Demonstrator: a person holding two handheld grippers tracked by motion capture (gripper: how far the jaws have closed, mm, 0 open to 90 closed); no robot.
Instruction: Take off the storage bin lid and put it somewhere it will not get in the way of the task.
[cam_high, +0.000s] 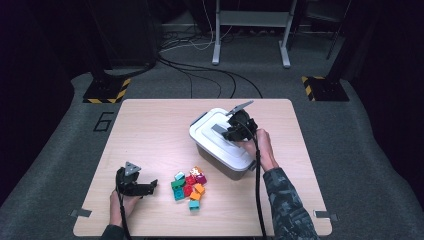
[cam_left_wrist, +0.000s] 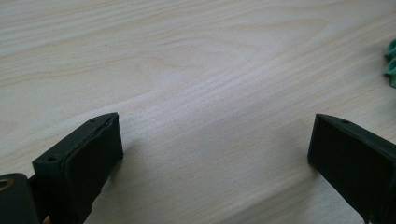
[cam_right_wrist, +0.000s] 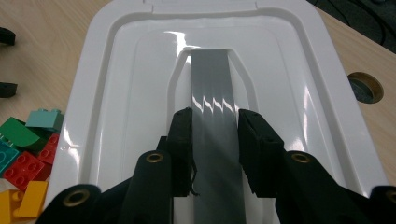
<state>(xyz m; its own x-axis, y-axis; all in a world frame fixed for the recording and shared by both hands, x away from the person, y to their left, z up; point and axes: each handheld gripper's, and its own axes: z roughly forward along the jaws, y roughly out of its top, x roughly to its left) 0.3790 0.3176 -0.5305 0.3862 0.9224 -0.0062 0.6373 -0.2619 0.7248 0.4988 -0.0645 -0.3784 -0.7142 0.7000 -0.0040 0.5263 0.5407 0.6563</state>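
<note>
On the tabletop (cam_high: 150, 125), right of centre: white-lidded storage box (cam_high: 220, 150), its grey lid handle (cam_right_wrist: 212, 93) clamped between the right gripper (cam_right_wrist: 215, 140) jaws. Beside it, toward the near edge: heap of coloured building bricks (cam_high: 190, 186). Near left: left gripper (cam_left_wrist: 212, 154), jaws wide apart, nothing between them, low over bare wood.
</note>
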